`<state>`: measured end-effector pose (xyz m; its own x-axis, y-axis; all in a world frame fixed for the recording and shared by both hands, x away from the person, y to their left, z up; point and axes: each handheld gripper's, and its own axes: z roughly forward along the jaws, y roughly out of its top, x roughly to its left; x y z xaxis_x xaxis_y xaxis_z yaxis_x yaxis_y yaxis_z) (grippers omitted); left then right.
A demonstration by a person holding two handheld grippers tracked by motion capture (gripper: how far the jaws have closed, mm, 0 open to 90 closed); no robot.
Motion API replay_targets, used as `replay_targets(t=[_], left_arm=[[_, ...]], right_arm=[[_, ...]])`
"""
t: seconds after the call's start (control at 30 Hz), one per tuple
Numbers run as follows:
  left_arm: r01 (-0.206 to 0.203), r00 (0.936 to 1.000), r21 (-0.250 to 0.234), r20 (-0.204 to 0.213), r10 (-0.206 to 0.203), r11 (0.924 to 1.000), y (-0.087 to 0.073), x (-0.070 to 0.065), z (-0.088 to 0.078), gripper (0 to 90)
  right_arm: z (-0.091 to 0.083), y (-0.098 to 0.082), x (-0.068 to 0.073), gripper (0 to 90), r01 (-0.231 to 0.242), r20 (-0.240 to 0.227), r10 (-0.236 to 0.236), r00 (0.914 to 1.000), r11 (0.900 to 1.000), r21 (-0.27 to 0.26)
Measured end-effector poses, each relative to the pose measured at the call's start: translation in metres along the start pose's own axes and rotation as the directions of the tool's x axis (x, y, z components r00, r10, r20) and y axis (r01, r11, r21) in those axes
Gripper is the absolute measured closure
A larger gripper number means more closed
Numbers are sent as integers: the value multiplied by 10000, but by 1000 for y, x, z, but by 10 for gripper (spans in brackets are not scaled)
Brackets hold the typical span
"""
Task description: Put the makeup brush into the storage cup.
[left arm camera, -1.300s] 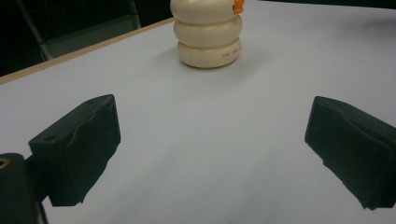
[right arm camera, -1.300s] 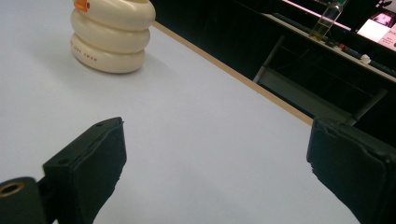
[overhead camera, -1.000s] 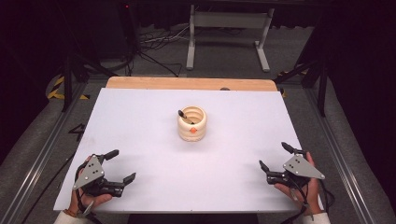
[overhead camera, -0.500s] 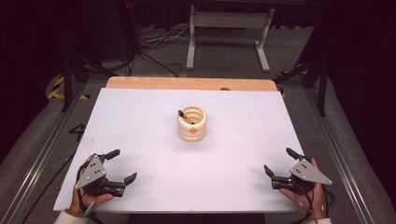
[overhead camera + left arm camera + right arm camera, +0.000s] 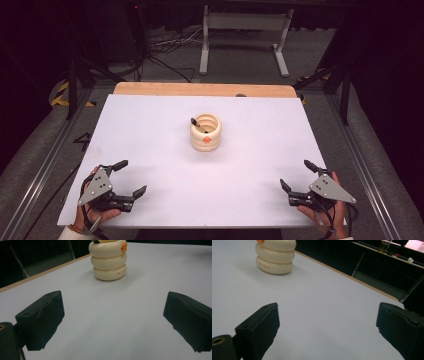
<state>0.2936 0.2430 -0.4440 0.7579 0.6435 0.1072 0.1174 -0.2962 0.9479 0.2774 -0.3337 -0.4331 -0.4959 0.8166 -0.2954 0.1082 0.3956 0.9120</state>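
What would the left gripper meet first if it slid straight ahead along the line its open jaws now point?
Probably the cream ringed holder. From the left gripper, open over bare white table, it stands ahead, slightly left of centre, nothing between. Depth is unclear, so it may only graze it.

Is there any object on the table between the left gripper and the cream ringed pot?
Nothing visible does. Between the open left gripper and the cream ringed pot lies only bare white table; the left gripper view shows the same.
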Motion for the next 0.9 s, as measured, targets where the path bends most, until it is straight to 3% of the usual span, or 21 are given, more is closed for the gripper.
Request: replay_targets(t=[0.9], left_arm=[[38,10000,3,-48,-38,10000,0,2,1,43]], right_arm=[[3,2,4,57,84,-126,-84,9999,10000,-22]])
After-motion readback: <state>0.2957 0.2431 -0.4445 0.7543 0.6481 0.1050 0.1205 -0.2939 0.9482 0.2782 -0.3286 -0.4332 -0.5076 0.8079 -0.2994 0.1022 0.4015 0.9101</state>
